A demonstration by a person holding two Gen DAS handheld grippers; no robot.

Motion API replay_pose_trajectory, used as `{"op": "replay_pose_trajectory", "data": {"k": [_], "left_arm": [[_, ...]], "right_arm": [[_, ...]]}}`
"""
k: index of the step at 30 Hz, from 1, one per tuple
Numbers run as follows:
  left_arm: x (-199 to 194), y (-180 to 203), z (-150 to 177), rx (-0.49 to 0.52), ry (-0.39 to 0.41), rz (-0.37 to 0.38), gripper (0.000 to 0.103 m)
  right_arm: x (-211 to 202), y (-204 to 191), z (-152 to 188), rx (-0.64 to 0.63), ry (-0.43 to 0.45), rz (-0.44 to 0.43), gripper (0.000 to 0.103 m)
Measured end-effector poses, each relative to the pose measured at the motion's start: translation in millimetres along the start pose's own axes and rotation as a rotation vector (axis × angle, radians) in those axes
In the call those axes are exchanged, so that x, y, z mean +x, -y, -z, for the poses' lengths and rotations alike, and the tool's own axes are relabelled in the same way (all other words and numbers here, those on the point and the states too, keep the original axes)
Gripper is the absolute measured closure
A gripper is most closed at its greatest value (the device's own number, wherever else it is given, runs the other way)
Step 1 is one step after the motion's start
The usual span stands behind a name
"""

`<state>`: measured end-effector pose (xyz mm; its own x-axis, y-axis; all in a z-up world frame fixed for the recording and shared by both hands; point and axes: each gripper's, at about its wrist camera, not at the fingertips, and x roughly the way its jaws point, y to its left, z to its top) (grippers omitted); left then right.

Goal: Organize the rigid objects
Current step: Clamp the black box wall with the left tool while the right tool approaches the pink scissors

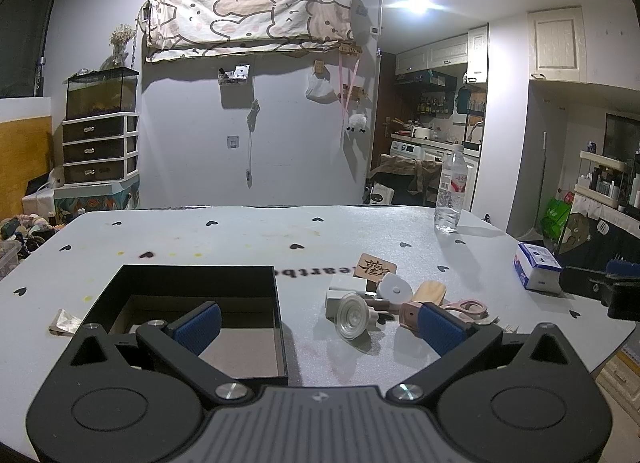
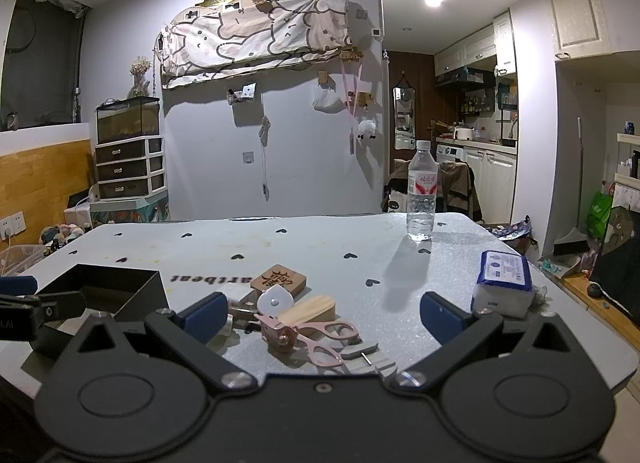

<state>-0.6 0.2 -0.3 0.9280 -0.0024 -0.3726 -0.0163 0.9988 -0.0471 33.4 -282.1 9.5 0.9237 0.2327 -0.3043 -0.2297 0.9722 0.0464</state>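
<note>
Left wrist view shows your left tongs (image 1: 318, 327) spread wide and holding nothing, above the open black rectangular box (image 1: 200, 327) on the pale heart-printed surface (image 1: 240, 231); just right of it lies the clutter: a clear round plastic cap (image 1: 352, 315) and a carved wooden square tile (image 1: 375, 269). Your right tongs (image 2: 322, 315) gape wide over pink plastic scissors (image 2: 320, 337)

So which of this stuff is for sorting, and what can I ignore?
For the job:
black box
wooden tile
pink eyelash curler
wooden block
white charger
clear round cap

Just lying about:
water bottle
tissue pack
foil wrapper
</note>
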Motion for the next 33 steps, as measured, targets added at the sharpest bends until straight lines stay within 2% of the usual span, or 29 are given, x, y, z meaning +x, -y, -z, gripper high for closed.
{"op": "replay_pose_trajectory", "data": {"k": [4, 7, 14, 17, 20, 25, 28, 31, 33], "left_arm": [[0.9, 8.7, -3.2, -0.012, 0.004, -0.017, 0.0], [1.3, -0.4, -3.5, -0.039, 0.005, -0.031, 0.0], [2.8, -47.9, -5.8, -0.116, 0.021, -0.101, 0.0], [2.2, -69.9, -5.7, -0.154, 0.037, -0.149, 0.0], [4.1, -87.6, -5.6, -0.152, 0.024, -0.209, 0.0], [6.9, -124.2, -3.6, -0.206, -0.003, -0.292, 0.0], [5.7, -144.7, 2.2, -0.231, 0.009, -0.346, 0.0], [7.0, -164.2, 7.9, -0.263, 0.011, -0.344, 0.0], [9.5, -173.0, 11.7, -0.269, 0.006, -0.336, 0.004]], "right_arm": [[1.2, 9.6, -2.0, 0.005, -0.006, 0.008, 0.0], [2.9, 9.9, -0.1, 0.007, -0.011, 0.009, 0.0], [14.0, 7.1, 10.0, 0.009, -0.014, 0.009, 0.0], [23.4, 7.2, 16.4, 0.018, -0.013, 0.016, 0.0], [36.1, 4.9, 23.5, 0.026, -0.013, 0.027, 0.0], [56.4, -3.8, 35.8, 0.036, -0.005, 0.018, 0.0], [70.1, -11.4, 43.2, 0.013, 0.018, 0.015, 0.0], [84.7, -17.4, 47.6, -0.031, 0.002, -0.003, 0.0], [95.5, -22.3, 50.9, -0.085, -0.025, -0.01, 0.0]]}}
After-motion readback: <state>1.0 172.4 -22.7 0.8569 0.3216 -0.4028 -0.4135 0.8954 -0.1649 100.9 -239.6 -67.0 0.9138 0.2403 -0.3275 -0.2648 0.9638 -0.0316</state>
